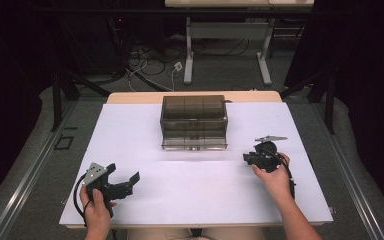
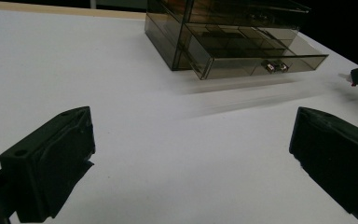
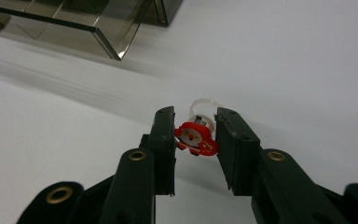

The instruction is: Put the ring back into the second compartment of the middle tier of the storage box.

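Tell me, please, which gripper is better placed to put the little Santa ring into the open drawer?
The right gripper, likely: its jaws already clamp the Santa ring, close to the open drawer. The left gripper is open, holding nothing, farther back.

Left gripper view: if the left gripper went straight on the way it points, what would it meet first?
Probably bare white table first, then the smoky drawer box with its bottom drawer pulled out, slightly to the right; depth is uncertain.
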`<state>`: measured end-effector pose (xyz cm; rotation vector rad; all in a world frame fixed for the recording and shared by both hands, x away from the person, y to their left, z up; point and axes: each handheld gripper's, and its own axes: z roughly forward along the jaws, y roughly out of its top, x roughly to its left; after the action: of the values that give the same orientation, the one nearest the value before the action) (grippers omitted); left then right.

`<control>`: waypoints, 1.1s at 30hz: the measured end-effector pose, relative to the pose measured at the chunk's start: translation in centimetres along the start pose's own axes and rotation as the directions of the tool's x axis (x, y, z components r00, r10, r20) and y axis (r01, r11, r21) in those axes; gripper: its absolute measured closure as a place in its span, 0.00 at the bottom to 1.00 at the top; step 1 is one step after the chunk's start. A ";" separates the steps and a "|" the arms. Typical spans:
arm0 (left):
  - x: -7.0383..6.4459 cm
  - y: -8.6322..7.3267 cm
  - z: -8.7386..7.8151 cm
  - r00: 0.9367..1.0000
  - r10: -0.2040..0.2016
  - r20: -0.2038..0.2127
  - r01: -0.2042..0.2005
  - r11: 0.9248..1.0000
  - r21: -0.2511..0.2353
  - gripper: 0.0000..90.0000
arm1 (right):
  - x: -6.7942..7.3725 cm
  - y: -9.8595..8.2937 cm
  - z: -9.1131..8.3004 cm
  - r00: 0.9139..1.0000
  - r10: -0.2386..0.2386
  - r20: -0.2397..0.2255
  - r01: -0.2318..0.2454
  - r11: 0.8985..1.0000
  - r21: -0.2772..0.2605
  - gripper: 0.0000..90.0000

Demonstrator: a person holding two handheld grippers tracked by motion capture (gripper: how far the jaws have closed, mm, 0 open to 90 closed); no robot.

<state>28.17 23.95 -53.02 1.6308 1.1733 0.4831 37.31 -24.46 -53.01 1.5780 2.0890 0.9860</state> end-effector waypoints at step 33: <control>0.0 0.0 -0.1 1.000 0.000 -0.001 0.000 1.000 -0.004 0.00 | 1.3 2.2 -2.6 0.997 -0.080 0.016 0.081 0.982 -0.171 0.76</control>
<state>28.10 24.03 -52.94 1.6278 1.1719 0.4859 36.76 -23.74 -49.49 1.4002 1.9867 1.0957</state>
